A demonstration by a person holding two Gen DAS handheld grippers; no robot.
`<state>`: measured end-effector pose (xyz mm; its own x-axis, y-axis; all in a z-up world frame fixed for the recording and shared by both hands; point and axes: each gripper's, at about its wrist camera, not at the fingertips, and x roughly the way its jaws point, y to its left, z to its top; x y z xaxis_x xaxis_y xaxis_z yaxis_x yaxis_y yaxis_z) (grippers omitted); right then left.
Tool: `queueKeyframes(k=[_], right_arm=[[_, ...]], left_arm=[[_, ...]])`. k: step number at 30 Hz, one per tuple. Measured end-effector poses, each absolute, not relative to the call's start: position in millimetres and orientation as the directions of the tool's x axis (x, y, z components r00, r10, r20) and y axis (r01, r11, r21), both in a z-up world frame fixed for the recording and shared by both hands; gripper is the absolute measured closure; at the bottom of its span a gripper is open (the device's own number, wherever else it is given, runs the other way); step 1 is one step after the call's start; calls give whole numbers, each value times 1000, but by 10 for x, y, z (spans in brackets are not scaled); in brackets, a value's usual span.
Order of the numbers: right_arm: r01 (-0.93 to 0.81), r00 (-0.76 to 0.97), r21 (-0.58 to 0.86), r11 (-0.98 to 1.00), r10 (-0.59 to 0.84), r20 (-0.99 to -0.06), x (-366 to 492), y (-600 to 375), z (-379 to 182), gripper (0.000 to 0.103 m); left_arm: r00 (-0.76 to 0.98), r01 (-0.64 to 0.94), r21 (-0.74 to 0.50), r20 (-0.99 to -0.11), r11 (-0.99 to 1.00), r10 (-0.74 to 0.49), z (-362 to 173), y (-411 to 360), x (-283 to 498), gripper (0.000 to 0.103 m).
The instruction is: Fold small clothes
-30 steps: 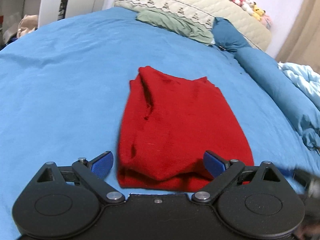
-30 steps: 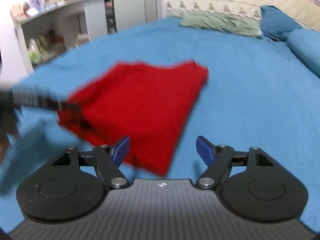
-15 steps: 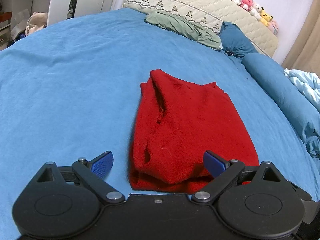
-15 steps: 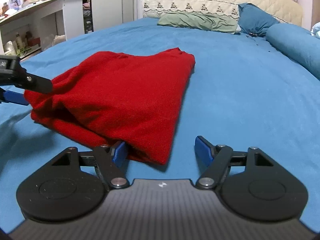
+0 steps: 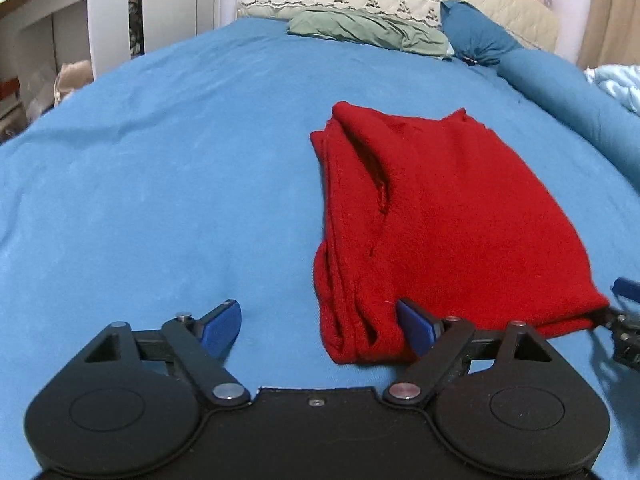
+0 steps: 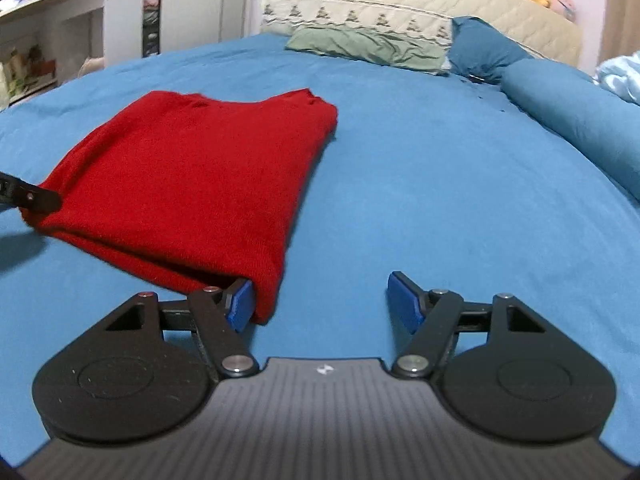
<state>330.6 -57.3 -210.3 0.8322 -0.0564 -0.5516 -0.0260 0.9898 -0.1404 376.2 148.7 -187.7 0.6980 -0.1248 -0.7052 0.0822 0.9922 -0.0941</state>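
Centrally, folded red garment laid on blue bed; left tool and right tool spread wide, near corners flanked.

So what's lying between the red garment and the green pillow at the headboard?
Nothing but bare blue sheet. In the right wrist view, the stretch from the red garment to the green pillow holds no other item.

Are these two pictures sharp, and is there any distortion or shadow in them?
Left wrist view: sharp, the blue bed bulges from fisheye. Right wrist view: red garment sharp, far shelves soft, a shadow beside the left tool.
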Motion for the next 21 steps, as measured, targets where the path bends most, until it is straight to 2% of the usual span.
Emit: queueKeyframes(k=[4, 6, 8, 9, 10, 14, 18, 21], right_arm=[[-86, 800, -78, 993, 23, -599, 3300, -685, -2016, 18], [-125, 782, -32, 992, 79, -618, 3242, -781, -1884, 17], [-162, 759, 64, 985, 166, -630, 3216, -909, -1668, 13], [-183, 748, 130, 975, 224, -625, 3227, -986, -1535, 5], [-194, 737, 181, 964, 265, -622, 3263, -1039, -1418, 0], [-202, 676, 371, 906, 403, -616, 3660, -1198, -1060, 0], [-163, 640, 399, 902, 404, -654, 4164, -1189, -1069, 0], [-124, 608, 416, 901, 400, -686, 4494, -1157, -1280, 0]], left_arm=[[686, 68, -122, -715, 990, -135, -1728, 1505, 3706, 18], [704, 74, -117, -697, 990, -135, -1568, 1507, 3662, 17], [722, 90, -139, -673, 986, -161, -1370, 1500, 3656, 5], [728, 105, -163, -660, 981, -188, -1285, 1503, 3692, 2], [731, 120, -189, -647, 975, -215, -1210, 1504, 3750, 0], [679, 135, -288, -670, 948, -300, -1150, 1461, 4245, 0], [622, 141, -384, -682, 912, -384, -1340, 1487, 4625, 0], [596, 136, -352, -718, 926, -360, -1453, 1443, 4773, 3]])
